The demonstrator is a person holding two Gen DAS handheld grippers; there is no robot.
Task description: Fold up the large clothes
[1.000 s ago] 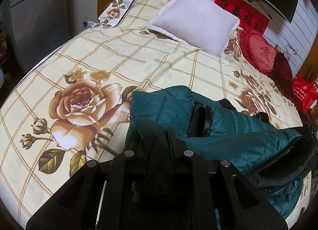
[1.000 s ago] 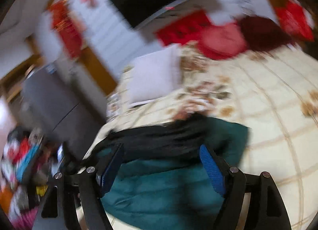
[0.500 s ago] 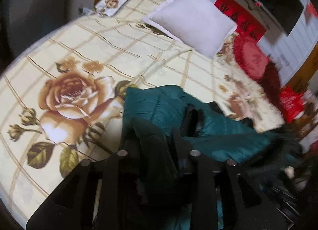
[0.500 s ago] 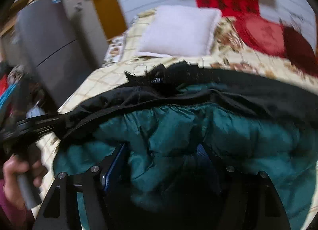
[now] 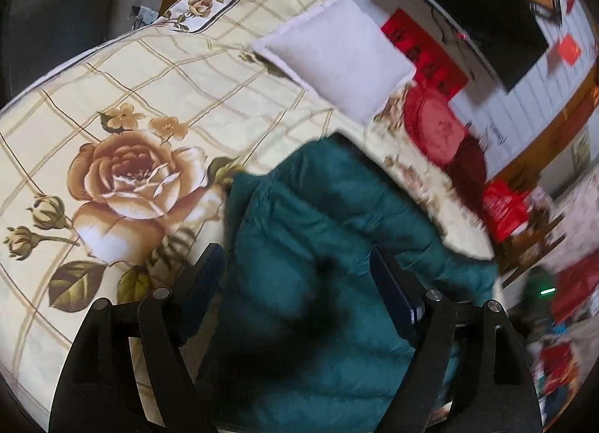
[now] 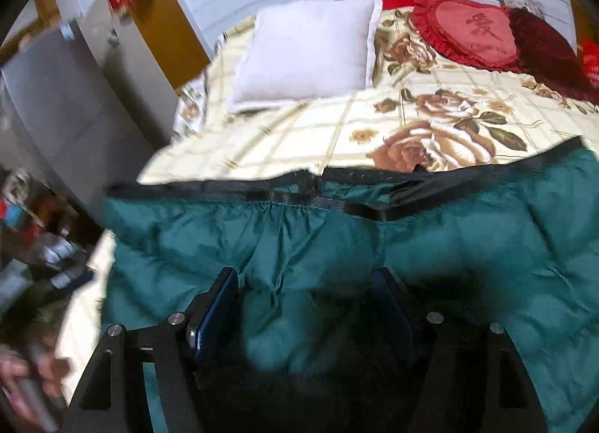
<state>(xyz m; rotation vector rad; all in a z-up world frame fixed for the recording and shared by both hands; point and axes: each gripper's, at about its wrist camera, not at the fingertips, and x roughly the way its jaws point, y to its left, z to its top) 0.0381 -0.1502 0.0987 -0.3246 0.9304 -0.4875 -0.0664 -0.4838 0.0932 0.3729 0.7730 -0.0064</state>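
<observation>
Fold just started, most still left. Green puffy jacket (image 6: 318, 246) lying spread on the flower bedspread (image 5: 157, 96), filling the lower half of the right wrist view from 8 o'clock round to 4 o'clock, black trimmed edge (image 6: 337, 189) running across the middle. No neat stack yet; only one lumpy layer seen, sleeves not tucked as far as can be told.

Left gripper (image 5: 297, 276) just been opening, jaws now wide apart, jacket bulging up between them but not pinched. Looks let go. Right gripper (image 6: 305, 290) also spread wide, low over the jacket, puffy cloth between the jaws, not squeezed.

White pillow (image 6: 307, 51) at 12 o'clock, red heart cushion (image 6: 471, 32) at 1 o'clock, both well clear of the jacket.

Still to do, by the look of it: grab an edge, bring it over, flatten.
</observation>
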